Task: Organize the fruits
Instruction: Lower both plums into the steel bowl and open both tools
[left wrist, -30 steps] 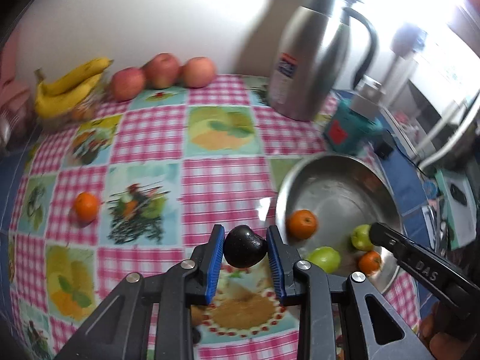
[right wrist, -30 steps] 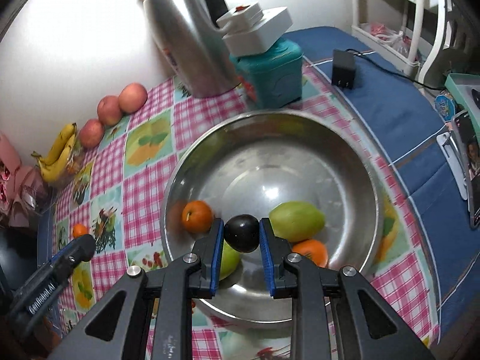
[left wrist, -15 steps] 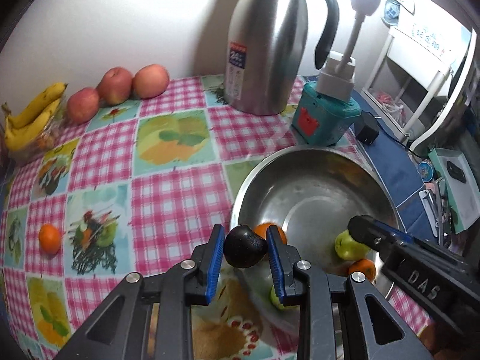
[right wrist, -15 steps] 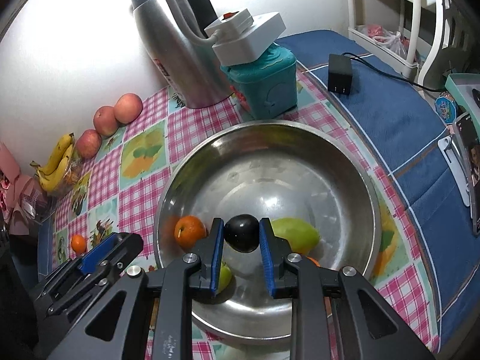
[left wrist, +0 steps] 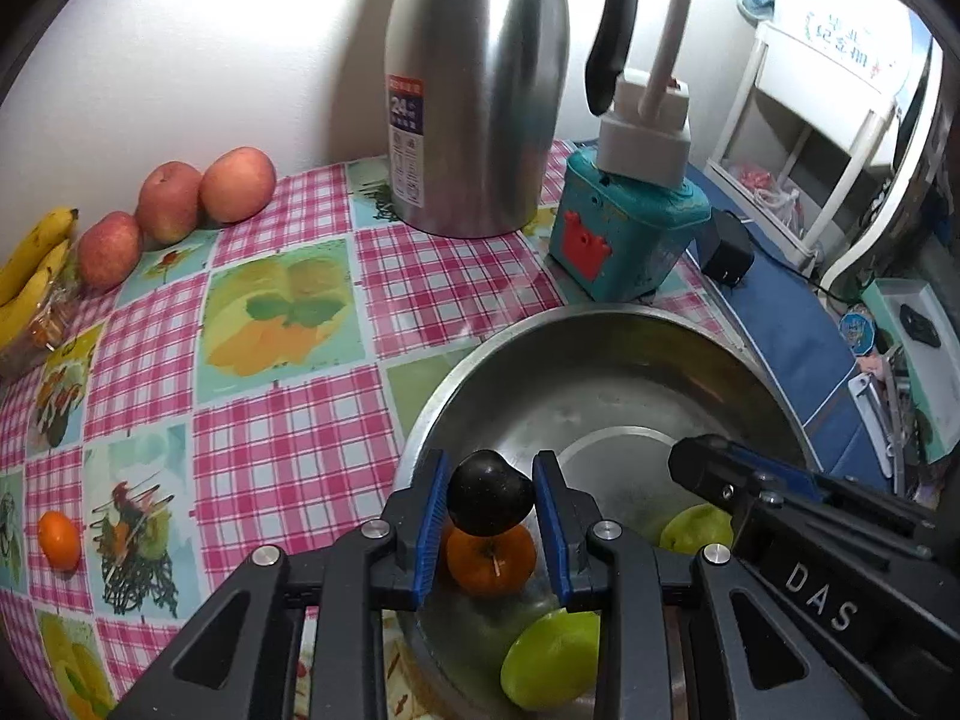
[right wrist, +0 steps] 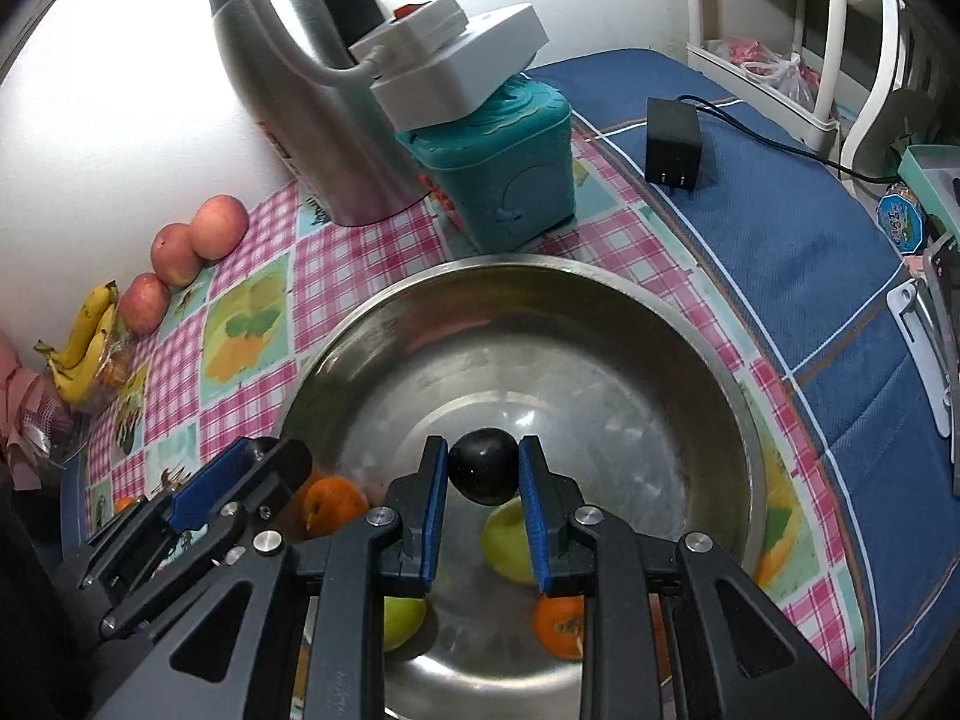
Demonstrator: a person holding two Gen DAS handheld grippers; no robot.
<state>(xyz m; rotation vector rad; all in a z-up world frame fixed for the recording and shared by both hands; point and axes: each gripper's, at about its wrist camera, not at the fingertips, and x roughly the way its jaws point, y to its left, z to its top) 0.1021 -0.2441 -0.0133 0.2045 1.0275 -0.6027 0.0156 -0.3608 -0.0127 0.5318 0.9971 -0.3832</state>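
Over steel bowl [left wrist: 600,324]: both grippers' jaws clamped on dark plums (left [left wrist: 491,501], right [right wrist: 483,473])

Left tool [left wrist: 491,498] now over bowl [left wrist: 600,336]

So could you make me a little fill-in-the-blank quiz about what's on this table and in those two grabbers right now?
1. Each gripper, the left gripper and the right gripper, is shut on a dark ____.
2. Both grippers hover over the steel ____, which already holds oranges and green fruits.
3. Against the wall, beside the bananas, sit ____ red apples.
4. One lone ____ lies on the checked tablecloth, outside the steel vessel.

Missing words: plum; bowl; three; orange
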